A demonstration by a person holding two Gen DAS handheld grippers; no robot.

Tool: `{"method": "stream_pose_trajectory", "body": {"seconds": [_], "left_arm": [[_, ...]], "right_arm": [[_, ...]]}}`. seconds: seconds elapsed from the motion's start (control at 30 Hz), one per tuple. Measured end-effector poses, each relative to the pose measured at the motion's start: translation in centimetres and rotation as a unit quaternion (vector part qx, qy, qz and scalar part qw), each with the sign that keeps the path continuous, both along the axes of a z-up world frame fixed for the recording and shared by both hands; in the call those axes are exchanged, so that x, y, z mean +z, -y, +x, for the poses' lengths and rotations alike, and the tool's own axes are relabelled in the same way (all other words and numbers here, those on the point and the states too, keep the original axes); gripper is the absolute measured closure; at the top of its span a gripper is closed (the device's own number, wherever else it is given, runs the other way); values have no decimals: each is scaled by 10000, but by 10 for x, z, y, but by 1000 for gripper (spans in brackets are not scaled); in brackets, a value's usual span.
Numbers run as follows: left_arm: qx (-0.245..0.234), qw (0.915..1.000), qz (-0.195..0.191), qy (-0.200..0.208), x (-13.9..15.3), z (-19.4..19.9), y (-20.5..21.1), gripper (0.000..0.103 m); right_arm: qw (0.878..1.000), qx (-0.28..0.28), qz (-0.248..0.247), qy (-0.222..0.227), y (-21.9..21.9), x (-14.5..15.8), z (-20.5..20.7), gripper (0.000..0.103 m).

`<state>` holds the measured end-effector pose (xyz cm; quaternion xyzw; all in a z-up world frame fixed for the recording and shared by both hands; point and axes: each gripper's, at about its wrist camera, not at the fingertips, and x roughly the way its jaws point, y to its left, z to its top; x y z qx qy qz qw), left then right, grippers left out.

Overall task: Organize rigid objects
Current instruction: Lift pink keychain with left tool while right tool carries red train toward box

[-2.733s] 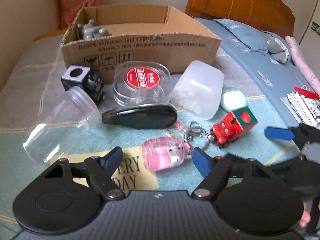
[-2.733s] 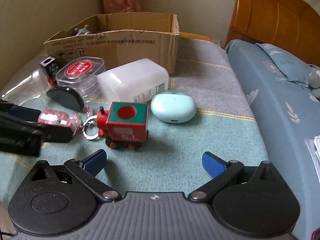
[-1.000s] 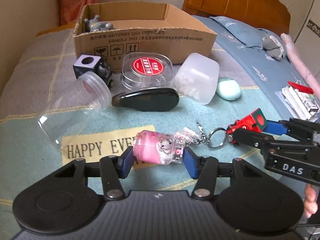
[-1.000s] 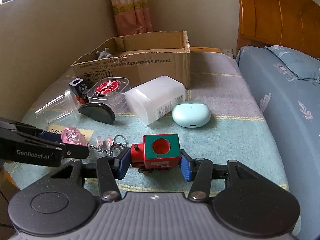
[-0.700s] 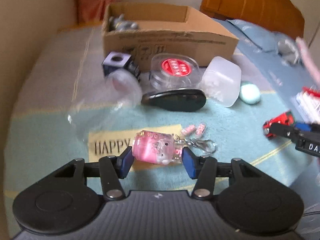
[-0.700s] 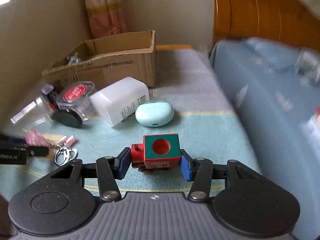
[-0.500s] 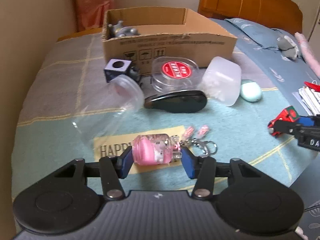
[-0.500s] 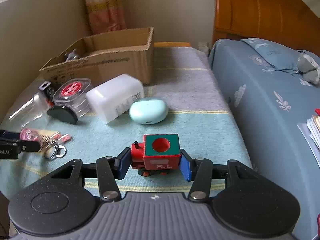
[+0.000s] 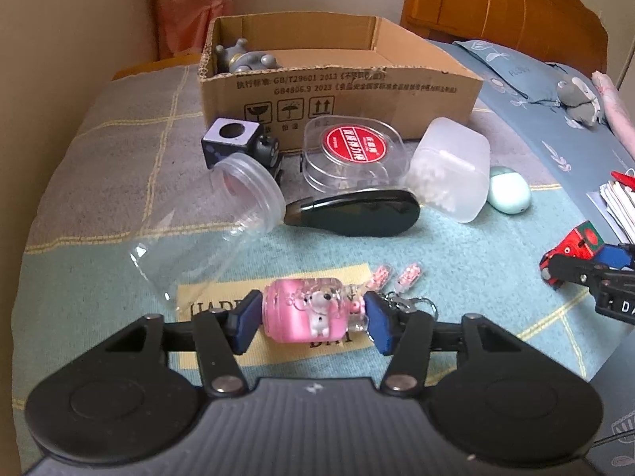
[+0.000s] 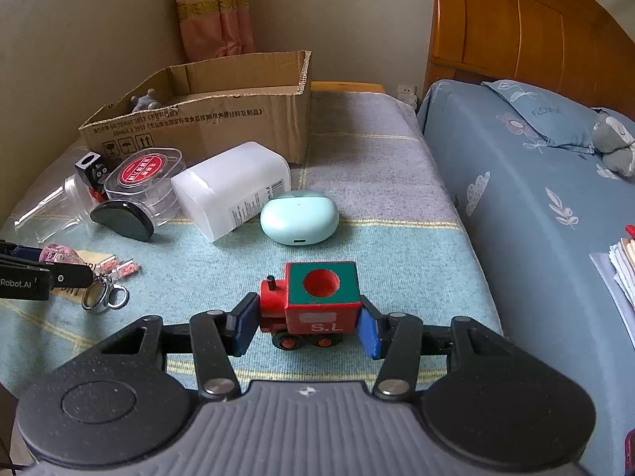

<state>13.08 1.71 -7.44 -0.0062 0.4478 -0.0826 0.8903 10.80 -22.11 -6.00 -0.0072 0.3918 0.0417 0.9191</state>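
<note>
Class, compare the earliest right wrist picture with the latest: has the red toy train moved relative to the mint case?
Yes. The train left its spot beside the mint case and now sits nearer the camera, clamped in the right gripper.

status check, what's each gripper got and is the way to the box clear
Left gripper shut on pink dog keychain. Right gripper shut on red wooden toy train. Brown cardboard box open; clear plastic jar and containers lie before it.
</note>
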Motion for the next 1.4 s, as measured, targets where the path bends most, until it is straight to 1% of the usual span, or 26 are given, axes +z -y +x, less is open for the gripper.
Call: {"method": "stream_pose_trajectory", "body": {"seconds": [0.17, 0.3, 0.43, 0.57, 0.87, 1.0, 1.13, 1.23, 1.4], "left_arm": [[-76, 9999, 24, -112, 3, 1, 0, 53], [-338, 9992, 89, -170, 13, 1, 2, 53], [-614, 9979, 212, -70, 32, 0, 7, 53], [-863, 9960, 229, 81, 56, 5, 8, 53], [-1112, 9928, 269, 355, 100, 30, 14, 53], [-1149, 9913, 323, 561, 120, 46, 17, 53], [-1136, 9901, 350, 752, 140, 70, 21, 53], [-1078, 9897, 422, 840, 148, 92, 23, 53], [-818, 9925, 511, 753, 148, 142, 18, 53]], "right_arm": [[9999, 99, -51, -34, -2, 1, 2, 47], [9993, 320, -185, -58, -4, 5, 3, 47], [9984, 504, -268, -8, -4, 13, 5, 47], [9975, 657, -238, 53, -4, 25, 8, 47], [9952, 907, -105, 364, -6, 59, 24, 47], [9936, 995, -90, 530, -7, 76, 38, 47], [9918, 1071, -35, 692, -9, 93, 62, 47], [9904, 1156, 13, 761, -14, 103, 82, 47], [9893, 1246, -57, 752, -24, 113, 120, 47]]}}
